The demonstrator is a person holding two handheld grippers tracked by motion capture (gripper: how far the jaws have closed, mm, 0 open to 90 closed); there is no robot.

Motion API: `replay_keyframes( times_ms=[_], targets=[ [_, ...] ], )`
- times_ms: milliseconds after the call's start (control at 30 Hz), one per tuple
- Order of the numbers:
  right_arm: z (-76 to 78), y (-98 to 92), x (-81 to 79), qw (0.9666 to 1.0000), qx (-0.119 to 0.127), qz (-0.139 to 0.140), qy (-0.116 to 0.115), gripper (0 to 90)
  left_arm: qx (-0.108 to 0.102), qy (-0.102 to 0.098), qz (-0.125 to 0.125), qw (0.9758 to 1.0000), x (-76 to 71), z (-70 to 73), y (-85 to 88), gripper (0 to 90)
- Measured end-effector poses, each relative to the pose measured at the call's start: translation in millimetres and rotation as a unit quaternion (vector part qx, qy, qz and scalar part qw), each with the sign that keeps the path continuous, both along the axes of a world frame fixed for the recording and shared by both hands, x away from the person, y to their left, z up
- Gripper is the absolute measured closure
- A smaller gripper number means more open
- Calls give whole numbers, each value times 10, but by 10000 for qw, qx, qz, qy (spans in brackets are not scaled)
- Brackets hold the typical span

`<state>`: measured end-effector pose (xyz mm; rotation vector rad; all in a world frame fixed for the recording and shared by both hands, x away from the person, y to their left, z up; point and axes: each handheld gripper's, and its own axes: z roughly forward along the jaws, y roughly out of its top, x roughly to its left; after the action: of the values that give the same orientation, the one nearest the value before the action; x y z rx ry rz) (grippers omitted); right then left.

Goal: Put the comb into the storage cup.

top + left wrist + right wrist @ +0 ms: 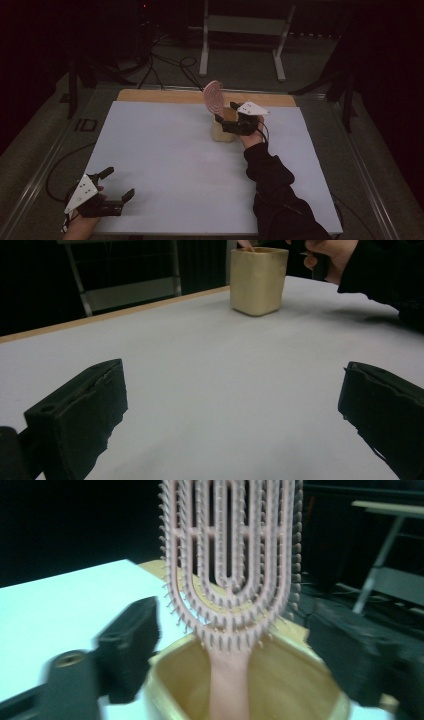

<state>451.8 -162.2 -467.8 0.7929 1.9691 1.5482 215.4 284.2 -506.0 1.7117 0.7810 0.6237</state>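
A pink vented hairbrush stands handle-down in a pale yellow cup at the far middle of the white table top. My right gripper hovers at the cup's rim. In the right gripper view the brush rises out of the cup between the jaws of my right gripper, which stand wide on either side of the handle without touching it. My left gripper rests at the near left corner, open and empty. Its view looks past its own jaws to the cup.
A wooden strip runs along the table's far edge. Beyond it stand a metal frame and cables on the floor. A dark sleeve crosses the right half of the table.
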Motion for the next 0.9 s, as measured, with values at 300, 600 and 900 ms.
replay_keyframes(
  times_ms=[300,600,900],
  targets=[
    [37,-9,13,9997,-187,159,86,130,-1,-4,0,10000,1,4,0,0],
    [146,-34,-4,9991,-234,314,153,128,19,-8,12,10000,-1,8,-2,0],
    [232,-50,-23,9988,-235,384,213,128,9,7,18,10000,5,7,-2,0]
  ],
)
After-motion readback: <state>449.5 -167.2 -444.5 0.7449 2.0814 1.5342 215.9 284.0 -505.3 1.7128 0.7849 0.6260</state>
